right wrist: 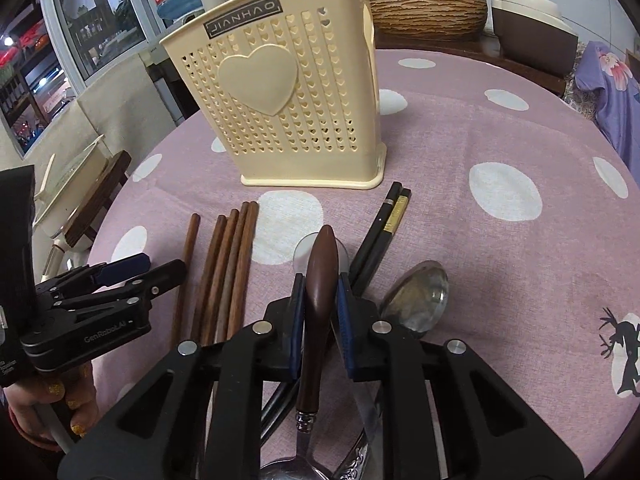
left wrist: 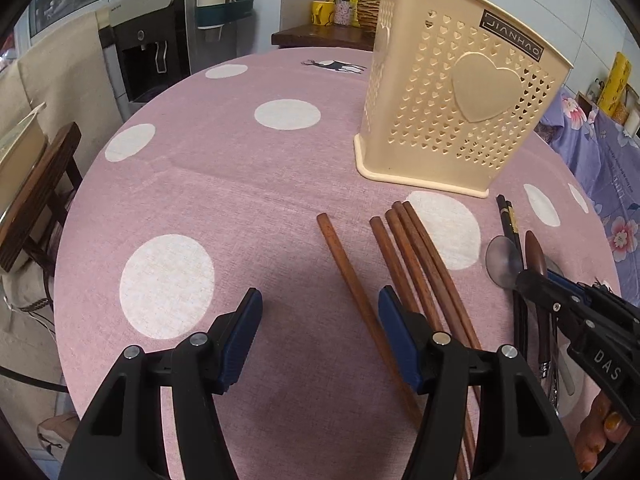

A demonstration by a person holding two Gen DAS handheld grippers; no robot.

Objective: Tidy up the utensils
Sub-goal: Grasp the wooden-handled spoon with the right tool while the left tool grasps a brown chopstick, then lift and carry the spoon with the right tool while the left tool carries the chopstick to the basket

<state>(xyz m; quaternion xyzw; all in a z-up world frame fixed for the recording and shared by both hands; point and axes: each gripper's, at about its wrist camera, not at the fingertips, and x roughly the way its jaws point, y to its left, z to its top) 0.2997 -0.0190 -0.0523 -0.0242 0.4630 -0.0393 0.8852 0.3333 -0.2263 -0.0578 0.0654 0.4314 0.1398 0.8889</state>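
Observation:
A cream perforated utensil holder point(left wrist: 452, 116) stands upright on the pink dotted tablecloth; it also shows in the right wrist view point(right wrist: 288, 108). Several brown wooden chopsticks point(left wrist: 416, 256) lie in front of it, one point(left wrist: 348, 268) apart to the left. My left gripper point(left wrist: 320, 304) is open above that single chopstick. My right gripper point(right wrist: 318, 288) is shut on the brown handle of a utensil point(right wrist: 318, 280), handle end pointing at the holder. Black chopsticks point(right wrist: 380, 236) and metal spoons point(right wrist: 416, 300) lie beside it.
The round table point(left wrist: 200, 200) ends at the left, with a wooden chair point(left wrist: 36, 200) beside it. A water dispenser point(left wrist: 152, 40) stands behind. A floral purple cloth point(left wrist: 600, 168) lies at the right. A woven bowl point(right wrist: 428, 12) sits behind the holder.

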